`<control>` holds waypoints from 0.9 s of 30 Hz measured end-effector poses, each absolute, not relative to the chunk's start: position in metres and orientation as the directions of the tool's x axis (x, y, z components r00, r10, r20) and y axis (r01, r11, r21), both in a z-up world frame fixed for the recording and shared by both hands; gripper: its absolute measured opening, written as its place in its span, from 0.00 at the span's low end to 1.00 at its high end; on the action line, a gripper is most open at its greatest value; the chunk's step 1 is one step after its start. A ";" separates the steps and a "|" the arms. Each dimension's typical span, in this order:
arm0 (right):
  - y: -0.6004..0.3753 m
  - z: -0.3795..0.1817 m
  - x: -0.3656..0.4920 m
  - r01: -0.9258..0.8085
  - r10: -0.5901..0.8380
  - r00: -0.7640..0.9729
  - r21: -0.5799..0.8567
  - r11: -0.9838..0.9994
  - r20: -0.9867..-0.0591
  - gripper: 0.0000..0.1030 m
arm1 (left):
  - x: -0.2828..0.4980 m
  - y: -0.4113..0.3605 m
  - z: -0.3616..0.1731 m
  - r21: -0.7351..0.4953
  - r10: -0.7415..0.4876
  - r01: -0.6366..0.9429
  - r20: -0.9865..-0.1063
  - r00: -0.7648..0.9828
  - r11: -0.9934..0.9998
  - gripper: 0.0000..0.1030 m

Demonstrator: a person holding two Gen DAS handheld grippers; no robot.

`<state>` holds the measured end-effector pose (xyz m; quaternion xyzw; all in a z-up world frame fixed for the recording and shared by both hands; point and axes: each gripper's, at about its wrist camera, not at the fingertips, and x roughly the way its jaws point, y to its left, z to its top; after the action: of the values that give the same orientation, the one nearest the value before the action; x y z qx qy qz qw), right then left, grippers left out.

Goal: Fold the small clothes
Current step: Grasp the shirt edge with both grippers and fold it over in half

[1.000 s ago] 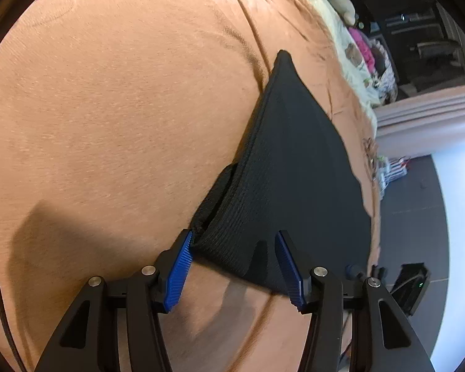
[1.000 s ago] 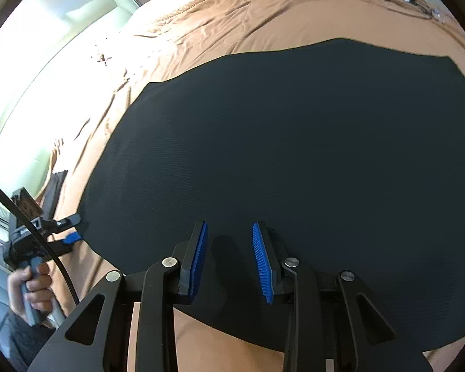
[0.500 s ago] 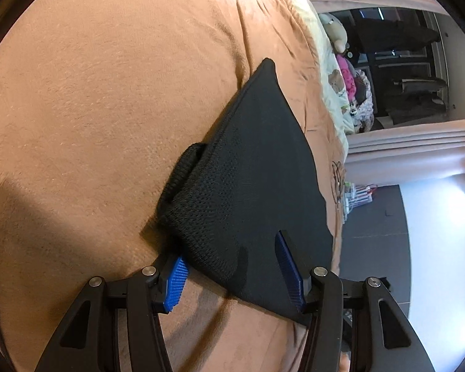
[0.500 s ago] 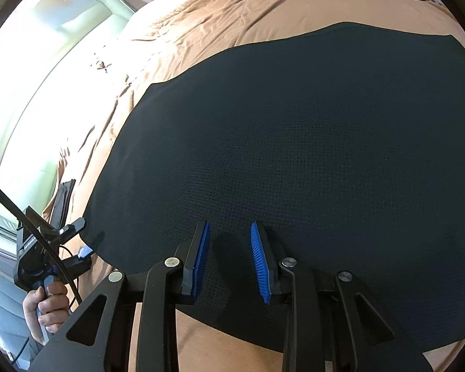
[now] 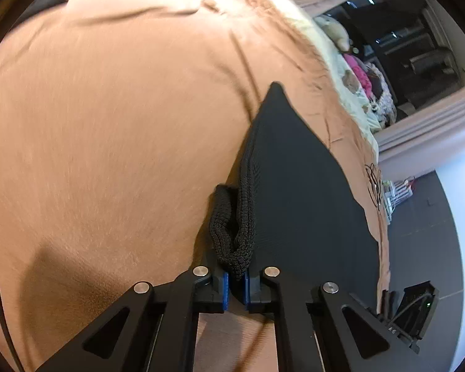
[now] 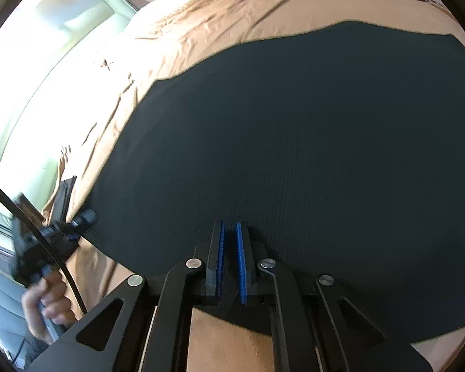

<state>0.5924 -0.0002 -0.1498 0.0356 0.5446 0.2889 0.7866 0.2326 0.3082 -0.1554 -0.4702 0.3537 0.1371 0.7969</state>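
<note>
Tongs [image 5: 236,282] amid tan bedspread [image 5: 114,142]

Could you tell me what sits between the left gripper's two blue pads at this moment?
In the left wrist view, a bunched corner of the black garment is pinched between the left gripper pads, over the tan bedspread.

You have nothing legible here: no text, label, brand, number or sign can be read in either view.
</note>
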 end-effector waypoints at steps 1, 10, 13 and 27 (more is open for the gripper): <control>0.000 -0.151 0.590 -0.418 0.497 0.233 0.375 0.827 -0.836 0.03 | 0.234 0.307 -0.147 -0.648 -0.105 -0.539 -0.686 0.720 0.538 0.05; -0.019 -0.157 0.565 -0.379 0.484 0.250 0.375 0.846 -0.839 0.00 | 0.275 0.288 -0.067 -0.656 -0.138 -0.388 -0.602 0.787 0.647 0.04; -0.027 -0.153 0.562 -0.372 0.483 0.276 0.371 0.851 -0.831 0.00 | 0.296 0.278 -0.044 -0.646 -0.155 -0.342 -0.585 0.796 0.682 0.04; -0.040 -0.168 0.558 -0.324 0.532 0.224 0.452 0.831 -0.817 0.00 | 0.375 0.209 0.024 -0.636 -0.301 -0.125 -0.518 0.800 0.762 0.04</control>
<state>0.5577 -0.0397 -0.1678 0.0931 0.5586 0.2753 0.7768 0.3750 0.2091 0.0243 -0.3416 0.3120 -0.0497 0.8852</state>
